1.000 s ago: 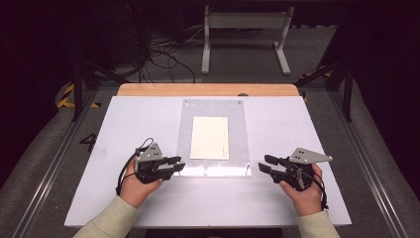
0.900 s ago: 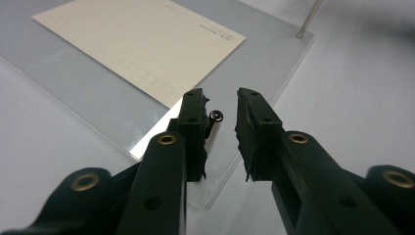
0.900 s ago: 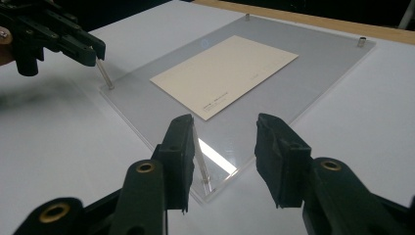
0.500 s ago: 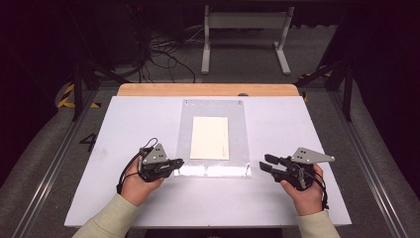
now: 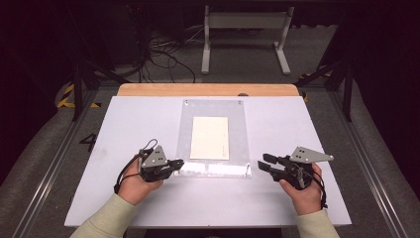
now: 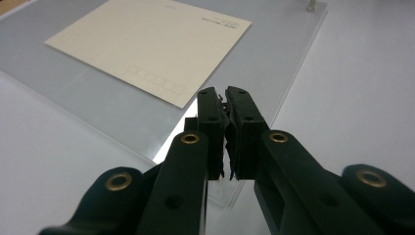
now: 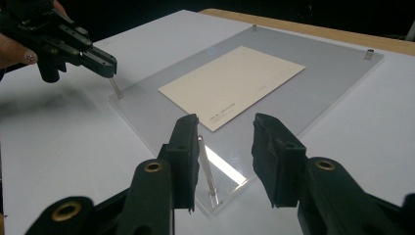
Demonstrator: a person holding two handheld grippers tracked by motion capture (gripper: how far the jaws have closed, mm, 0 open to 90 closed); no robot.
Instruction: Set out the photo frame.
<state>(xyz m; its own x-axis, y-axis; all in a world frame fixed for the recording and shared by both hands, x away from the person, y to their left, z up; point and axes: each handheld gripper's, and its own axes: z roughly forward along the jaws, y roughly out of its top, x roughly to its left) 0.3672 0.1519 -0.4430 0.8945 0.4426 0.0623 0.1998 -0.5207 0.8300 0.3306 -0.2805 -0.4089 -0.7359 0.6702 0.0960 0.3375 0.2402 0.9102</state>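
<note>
A clear acrylic plate (image 5: 237,134) lies mid-table with a cream card (image 5: 210,137) on it and a thin metal pin at each corner. My left gripper (image 5: 179,162) sits at the near-left corner; its jaws have just been closing and are shut on the top of the near-left pin (image 7: 116,89). In the left gripper view the pads (image 6: 211,112) almost meet. My right gripper (image 7: 222,122) is at the near-right corner, jaws apart after closing a little. The near-right pin (image 7: 205,166) stands between them beside the left pad, not pressed from both sides.
The white table (image 5: 124,124) has a wooden strip (image 5: 208,89) along its far edge. Two far pins (image 7: 254,27) (image 7: 369,53) stand at the plate's back corners. Beyond the table are a white stand (image 5: 245,29) and floor cables (image 5: 163,54).
The left gripper's jaws have come together at the plate's near-left corner. The right gripper's jaws have narrowed slightly. Both hands stayed in place.
</note>
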